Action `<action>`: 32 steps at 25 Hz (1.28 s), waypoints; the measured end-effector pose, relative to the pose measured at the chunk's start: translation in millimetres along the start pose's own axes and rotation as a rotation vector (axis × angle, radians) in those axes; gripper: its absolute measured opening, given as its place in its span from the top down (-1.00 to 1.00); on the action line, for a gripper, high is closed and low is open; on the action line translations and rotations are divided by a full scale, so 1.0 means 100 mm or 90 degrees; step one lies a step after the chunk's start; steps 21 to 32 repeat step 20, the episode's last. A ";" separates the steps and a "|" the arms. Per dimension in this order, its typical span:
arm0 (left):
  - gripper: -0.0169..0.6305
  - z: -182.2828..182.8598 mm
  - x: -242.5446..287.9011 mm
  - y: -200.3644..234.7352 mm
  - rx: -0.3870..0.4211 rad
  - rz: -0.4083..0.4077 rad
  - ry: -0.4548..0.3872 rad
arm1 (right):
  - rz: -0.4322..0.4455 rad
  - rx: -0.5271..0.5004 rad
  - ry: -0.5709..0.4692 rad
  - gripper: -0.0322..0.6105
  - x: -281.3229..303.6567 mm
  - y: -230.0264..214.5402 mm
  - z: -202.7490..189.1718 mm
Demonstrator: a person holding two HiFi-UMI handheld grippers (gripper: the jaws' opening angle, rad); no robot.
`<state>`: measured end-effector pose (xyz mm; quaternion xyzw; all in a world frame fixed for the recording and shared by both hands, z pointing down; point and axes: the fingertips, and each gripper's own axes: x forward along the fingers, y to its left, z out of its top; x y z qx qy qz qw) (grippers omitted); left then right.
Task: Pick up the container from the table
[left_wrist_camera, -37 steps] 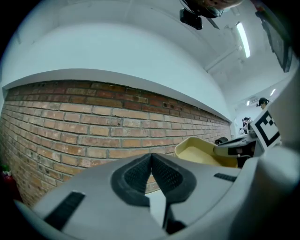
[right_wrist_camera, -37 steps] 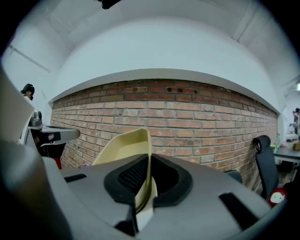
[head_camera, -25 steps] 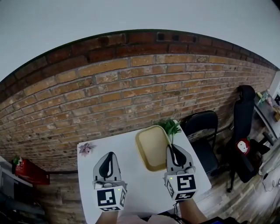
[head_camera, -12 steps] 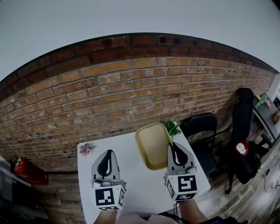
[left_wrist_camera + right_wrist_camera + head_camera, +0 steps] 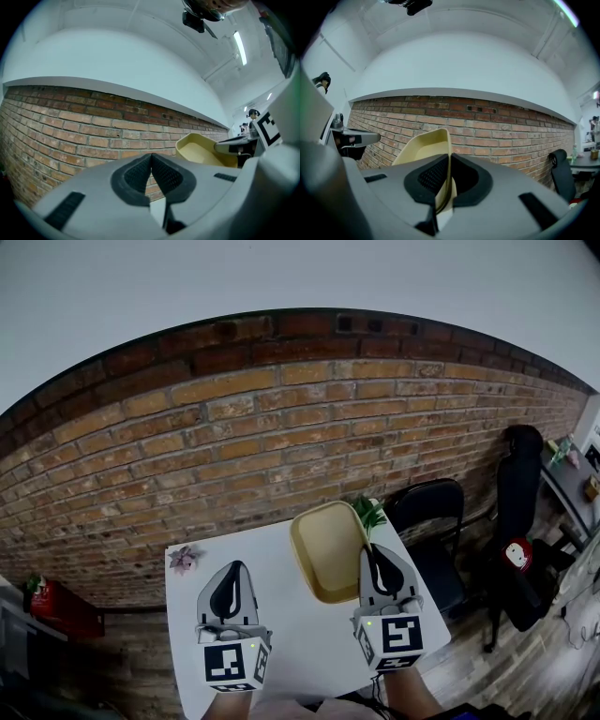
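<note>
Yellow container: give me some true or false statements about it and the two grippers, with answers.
1. The right gripper is shut on the yellow container's side wall. True.
2. The left gripper holds the container too. False: its fingers are together on nothing.
3. The container is full of fruit. False: it looks empty.
4. A green plant stands by the container's far right corner. True.

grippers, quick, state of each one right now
Left gripper: closed, nothing between its jaws.
Right gripper: closed on the side wall of the yellow container.
</note>
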<state>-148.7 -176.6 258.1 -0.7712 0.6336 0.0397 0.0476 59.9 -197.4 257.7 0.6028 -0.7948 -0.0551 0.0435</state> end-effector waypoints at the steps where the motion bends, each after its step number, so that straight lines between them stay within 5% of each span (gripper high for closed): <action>1: 0.92 0.00 0.00 0.00 0.000 0.000 0.000 | 0.000 0.002 -0.001 0.84 0.00 0.00 0.00; 32: 0.92 -0.06 0.03 -0.02 0.001 -0.002 0.010 | 0.002 0.006 0.005 0.84 0.02 0.00 -0.04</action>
